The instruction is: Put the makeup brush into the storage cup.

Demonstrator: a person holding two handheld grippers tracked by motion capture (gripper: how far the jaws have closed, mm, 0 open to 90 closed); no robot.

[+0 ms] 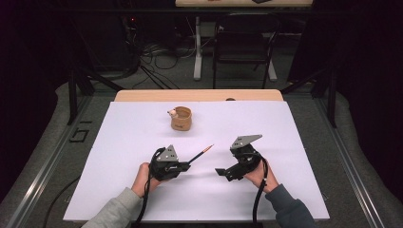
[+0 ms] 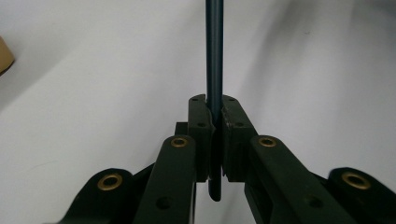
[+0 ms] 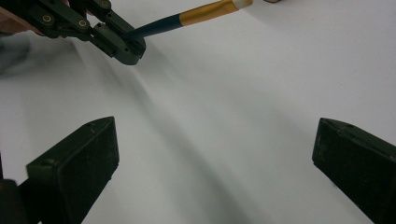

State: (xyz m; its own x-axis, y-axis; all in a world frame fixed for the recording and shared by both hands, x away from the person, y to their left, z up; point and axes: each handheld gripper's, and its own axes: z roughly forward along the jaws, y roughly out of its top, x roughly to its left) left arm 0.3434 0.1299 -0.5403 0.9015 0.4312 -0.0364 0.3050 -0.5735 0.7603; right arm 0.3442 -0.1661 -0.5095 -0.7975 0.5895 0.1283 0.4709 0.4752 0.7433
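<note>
A dark blue pencil [image 1: 199, 154] with a gold end band points up and to the right from my left gripper [image 1: 186, 165], which is shut on its shaft. In the left gripper view the pencil [image 2: 214, 56] runs straight up from between the closed jaws of that gripper [image 2: 214, 116]. The right gripper view shows the same pencil [image 3: 187, 17] held by the left gripper [image 3: 128, 44] at the upper left. My right gripper [image 1: 220, 172] rests to the right, open, jaws wide apart with nothing between them [image 3: 215, 163].
A tan cup [image 1: 181, 118] with a small pale object at its rim stands near the far middle of the white sheet [image 1: 266, 128] that covers the table. Beyond the table are a chair, a desk leg and cables on the floor.
</note>
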